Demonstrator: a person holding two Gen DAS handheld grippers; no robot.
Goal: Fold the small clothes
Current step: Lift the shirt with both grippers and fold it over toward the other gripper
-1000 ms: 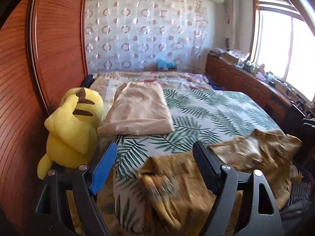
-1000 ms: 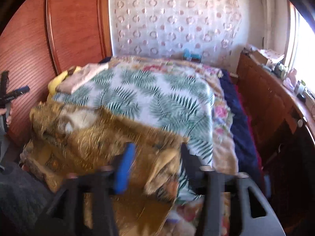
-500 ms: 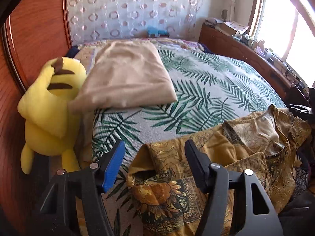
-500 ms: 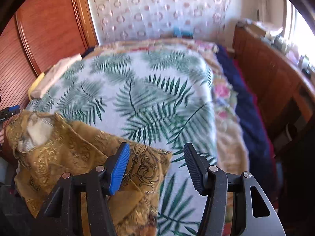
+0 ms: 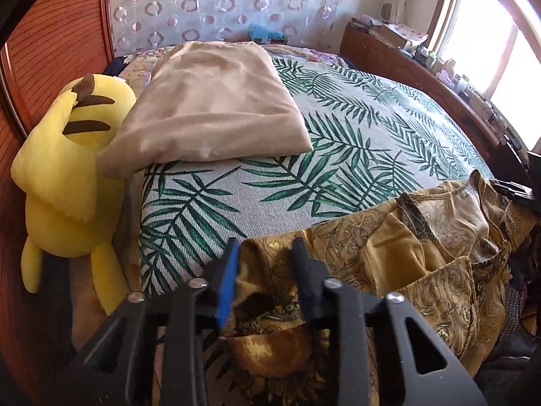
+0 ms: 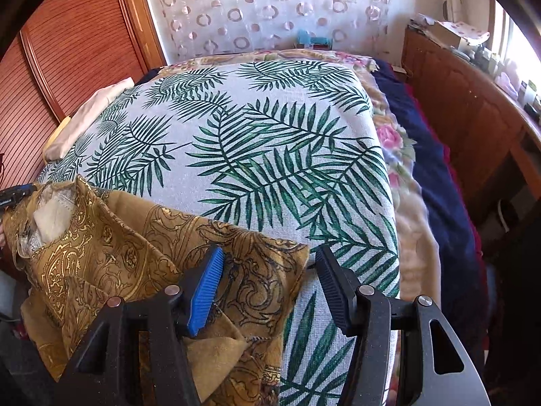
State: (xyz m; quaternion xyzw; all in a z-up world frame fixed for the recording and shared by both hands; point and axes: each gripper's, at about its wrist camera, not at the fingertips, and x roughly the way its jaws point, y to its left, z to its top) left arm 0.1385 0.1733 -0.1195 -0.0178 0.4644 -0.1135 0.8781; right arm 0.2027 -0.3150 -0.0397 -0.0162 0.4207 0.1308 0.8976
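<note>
**A:** Grippers first, what did you have?

**B:** My left gripper [image 5: 265,247] had just been closing, and its two pads sat narrow around a bunched corner of the mustard patterned garment [image 5: 399,253]. The cloth filled the gap between them, and from my feed the pads looked pressed onto that fold. My right gripper [image 6: 268,267] had also just been closing a little, but it stood half spread. The blue pad [image 6: 206,291] lay against the garment's other corner [image 6: 263,270], while the black pad [image 6: 334,287] was apart from the cloth, over the leaf-print bedspread [image 6: 257,155]. So nothing was pinched on that side.

**A:** And where was the garment itself?

**B:** It lay crumpled along the near edge of the bed, stretched between my two grippers, with the neck opening and pale lining turned up near the middle. Part of it hung over the edge towards me.

**A:** Anything further out?

**B:** On the left side, a folded beige cloth [image 5: 216,101] rested on the bedspread, well apart from the garment, with one edge touching a yellow plush toy [image 5: 67,176] wedged against the wooden headboard [image 5: 57,34]. Beyond the bed hung a curtain with ring patterns [image 6: 270,6]. To the right ran a dark blue blanket [image 6: 436,182] and a wooden cabinet [image 6: 466,101] below the window.
</note>
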